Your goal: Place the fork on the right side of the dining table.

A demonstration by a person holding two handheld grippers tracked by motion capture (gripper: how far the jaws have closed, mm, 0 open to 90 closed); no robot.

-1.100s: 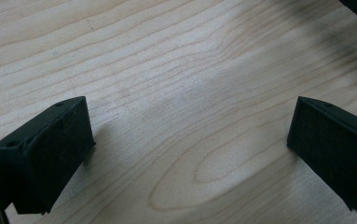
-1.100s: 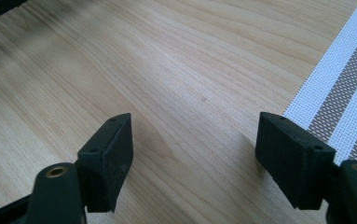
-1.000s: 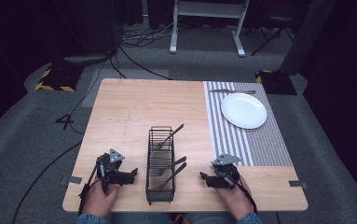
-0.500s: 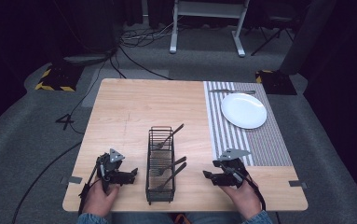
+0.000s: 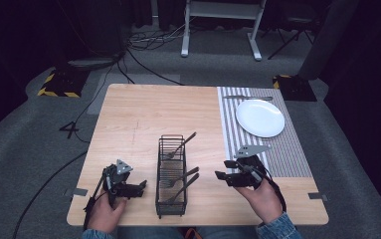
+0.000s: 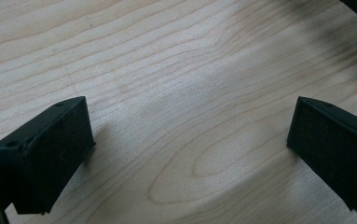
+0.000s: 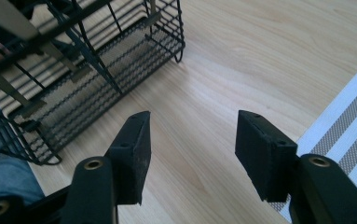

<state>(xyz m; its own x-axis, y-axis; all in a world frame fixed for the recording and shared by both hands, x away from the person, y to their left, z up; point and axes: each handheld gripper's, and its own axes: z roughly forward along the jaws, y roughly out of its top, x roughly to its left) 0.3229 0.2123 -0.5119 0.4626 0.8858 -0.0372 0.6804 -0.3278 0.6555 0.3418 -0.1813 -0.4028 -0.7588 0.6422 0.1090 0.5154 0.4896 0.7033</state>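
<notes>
A black wire basket (image 5: 171, 175) stands near the table's front edge and holds three forks (image 5: 180, 179). Left of it my left gripper (image 5: 141, 187) rests low on the wood, jaws wide apart with bare tabletop between them (image 6: 190, 140). To the right of the basket my right gripper (image 5: 221, 177) is raised above the table, pointing toward the basket (image 7: 73, 79). Its jaws have just been closing and stand partly apart with nothing between them (image 7: 192, 149).
A striped grey placemat (image 5: 277, 149) covers the table's right side. On it sit a white plate (image 5: 260, 117) and, at the far edge, a utensil (image 5: 247, 97). Cables and a stand's legs lie on the floor beyond the table.
My right gripper has risen off the table beside the basket. The left gripper has stayed where it was.
</notes>
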